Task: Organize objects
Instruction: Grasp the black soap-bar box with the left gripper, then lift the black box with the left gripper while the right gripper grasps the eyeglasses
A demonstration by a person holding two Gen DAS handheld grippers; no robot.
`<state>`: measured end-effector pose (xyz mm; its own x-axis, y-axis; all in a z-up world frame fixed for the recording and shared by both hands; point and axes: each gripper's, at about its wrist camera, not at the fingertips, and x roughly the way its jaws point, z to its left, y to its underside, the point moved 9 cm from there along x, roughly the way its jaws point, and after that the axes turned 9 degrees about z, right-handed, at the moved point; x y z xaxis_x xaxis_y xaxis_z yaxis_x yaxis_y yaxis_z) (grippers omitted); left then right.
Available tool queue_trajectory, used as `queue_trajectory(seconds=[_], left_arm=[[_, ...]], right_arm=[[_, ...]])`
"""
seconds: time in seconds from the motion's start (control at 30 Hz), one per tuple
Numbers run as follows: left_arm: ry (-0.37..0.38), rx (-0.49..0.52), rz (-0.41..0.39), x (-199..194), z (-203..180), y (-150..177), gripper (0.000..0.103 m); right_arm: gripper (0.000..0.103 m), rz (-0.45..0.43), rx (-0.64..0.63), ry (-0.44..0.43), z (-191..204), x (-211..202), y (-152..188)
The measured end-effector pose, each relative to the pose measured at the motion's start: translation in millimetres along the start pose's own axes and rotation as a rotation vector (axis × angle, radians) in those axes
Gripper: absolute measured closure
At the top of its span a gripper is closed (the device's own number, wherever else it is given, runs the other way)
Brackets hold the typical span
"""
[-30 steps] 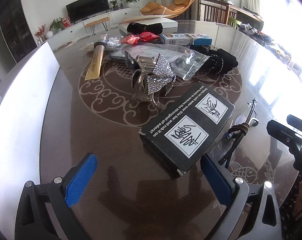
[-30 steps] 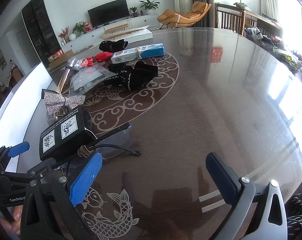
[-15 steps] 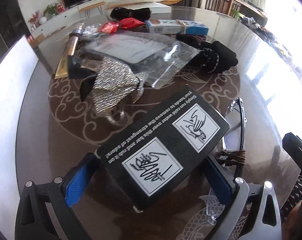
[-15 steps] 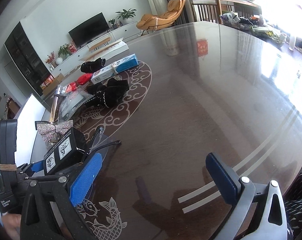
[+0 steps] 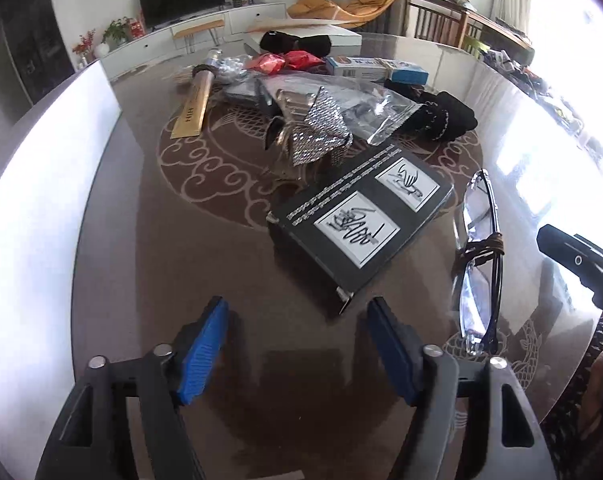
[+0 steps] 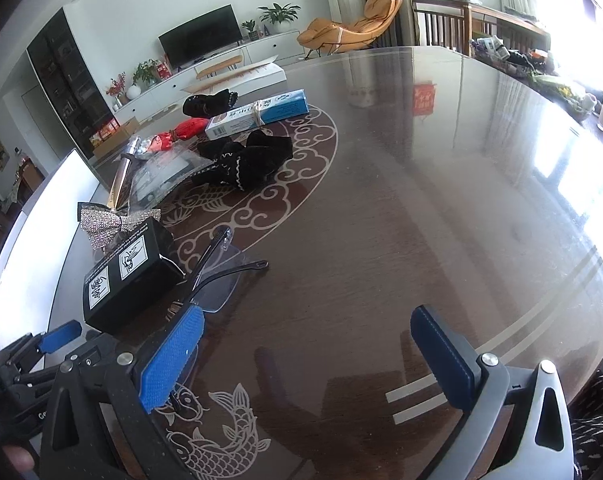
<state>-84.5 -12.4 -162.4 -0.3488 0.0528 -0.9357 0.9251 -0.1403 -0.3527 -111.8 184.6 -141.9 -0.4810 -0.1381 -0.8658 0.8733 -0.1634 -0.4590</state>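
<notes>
Left gripper (image 5: pixel 297 344) now back from the black box (image 5: pixel 361 226), blue pads apart with nothing between them; half a second ago straddling that box, pads at either flank. Gap between pads narrower than a second ago, yet closed on nothing. Box flat on the table (image 5: pixel 113 240), near corner just ahead of the fingertips, not touching them; lying at much the same angle as a second ago, so no clear sign of a lift or shift. Sequined bow (image 5: pixel 321 132) just behind the box's far end, glasses (image 5: pixel 477 256) just beside its right edge with a brown band round the folded arms. Further back: gold tube (image 5: pixel 193 108), clear plastic bag (image 5: pixel 365 104), black cloth (image 5: pixel 445 116), blue and white carton (image 5: pixel 377 68), red packet (image 5: pixel 285 60). Right gripper (image 6: pixel 301 356) hovering over bare table, pads wide apart and holding nothing, left pad above the near lens of the glasses in its own view. Reads as an abandoned or reset grasp on the box rather than a completed placement. Sorting barely begun by the look of the scattered pile; box remains the nearest candidate, glasses close enough to snag on a second try.
</notes>
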Motion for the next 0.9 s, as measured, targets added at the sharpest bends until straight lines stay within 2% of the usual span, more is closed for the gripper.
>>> queue_trajectory(seconds=[0.03,0.17,0.27,0.3,0.37,0.43,0.5,0.67,0.8,0.83,0.9], left_arm=[[0.025,0.009,-0.005,1,-1,-8,0.017],[0.126,0.042,0.023,16,-13,-34,0.014],[0.124,0.093,0.018,21,-27,-46,0.012],[0.107,0.106,0.012,20,-31,-47,0.013],[0.063,0.109,-0.014,18,-36,-47,0.029],[0.03,0.079,-0.04,14,-37,-43,0.039],[-0.007,0.028,-0.045,9,-35,-29,0.044],[-0.102,-0.132,-0.046,-12,-15,27,0.044],[-0.128,-0.177,-0.044,-18,10,48,0.043],[-0.123,-0.187,-0.042,-15,18,46,0.04],[-0.112,-0.229,-0.031,-9,34,42,0.025]], right_arm=[[0.0,-0.001,0.005,0.0,-2,-1,0],[0.0,-0.01,0.041,-0.005,-9,-4,-1],[0.0,-0.011,0.064,-0.015,-14,-5,-1],[0.0,-0.01,0.069,-0.016,-15,-5,-1],[0.0,-0.006,0.074,-0.019,-15,-4,-1],[0.0,-0.005,0.075,-0.02,-15,-3,-1],[0.0,-0.002,0.076,-0.021,-15,-3,-1],[0.0,0.007,0.039,-0.044,-6,-1,0],[0.0,0.048,-0.069,-0.1,26,7,5],[0.0,0.064,-0.104,-0.104,36,11,7],[0.0,0.105,-0.18,-0.105,57,22,11]])
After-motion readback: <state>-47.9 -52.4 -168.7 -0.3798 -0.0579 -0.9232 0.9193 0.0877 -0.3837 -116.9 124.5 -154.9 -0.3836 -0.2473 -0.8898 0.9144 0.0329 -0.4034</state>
